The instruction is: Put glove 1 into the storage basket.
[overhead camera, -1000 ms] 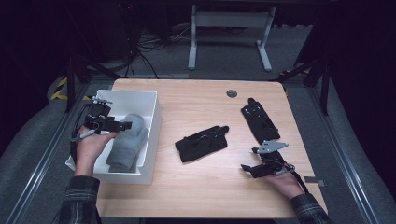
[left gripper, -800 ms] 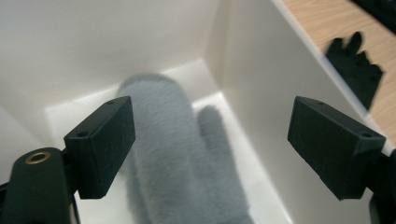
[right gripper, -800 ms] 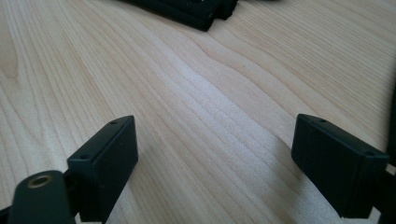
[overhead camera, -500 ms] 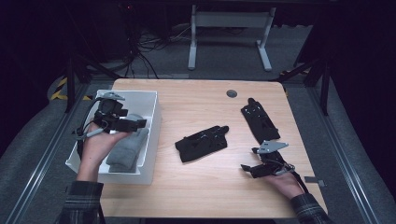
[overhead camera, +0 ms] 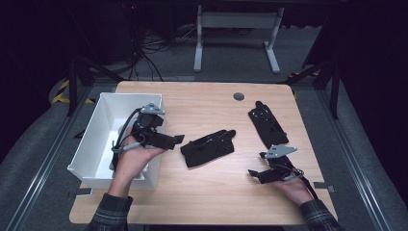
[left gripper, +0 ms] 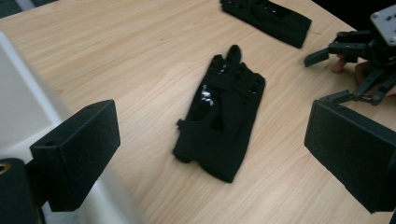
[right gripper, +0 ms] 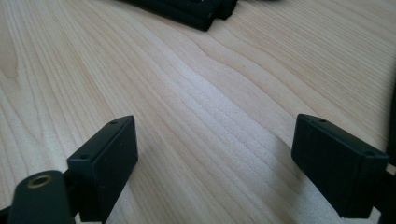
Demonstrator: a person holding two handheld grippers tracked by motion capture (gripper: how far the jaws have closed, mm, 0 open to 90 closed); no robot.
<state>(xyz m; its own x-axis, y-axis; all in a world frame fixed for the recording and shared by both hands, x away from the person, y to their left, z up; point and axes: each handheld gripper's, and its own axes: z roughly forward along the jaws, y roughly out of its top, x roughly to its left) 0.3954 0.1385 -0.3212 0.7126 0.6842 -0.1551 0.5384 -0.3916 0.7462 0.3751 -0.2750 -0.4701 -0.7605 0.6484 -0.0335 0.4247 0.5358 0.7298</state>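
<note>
Wooden surface [overhead camera: 207, 197] with, at its left side, a white bin [overhead camera: 98, 139] overhanging the edge; the bin's contents are hidden behind the left hand [overhead camera: 132, 156]. The nearer glove [overhead camera: 208, 147] lies flat at mid-surface, apart from the bin, finger ends pointing away toward the far right; a second glove [overhead camera: 268, 123] lies farther off to the right, well apart from the first. The left gripper [overhead camera: 175, 140] hangs over the bin's right wall, aimed at the nearer glove; its jaws have just been opening and now stand released, with nothing between them, as the left gripper view confirms: glove [left gripper: 219, 116] framed in the gap, not touched. The right gripper [overhead camera: 257, 174] rests low near the front right edge, jaws likewise spread and empty above bare wood [right gripper: 196, 112], with the edge of a glove [right gripper: 187, 9] ahead. Judged risks, in order of scale: a low sweep of the left gripper could clip the bin wall and shove the overhanging bin off the surface; a shallow pinch on the limp fabric could catch a single layer, so that the glove slips free or drags across the wood; a descent too far could press the jaws on the surface and close them on nothing.
</note>
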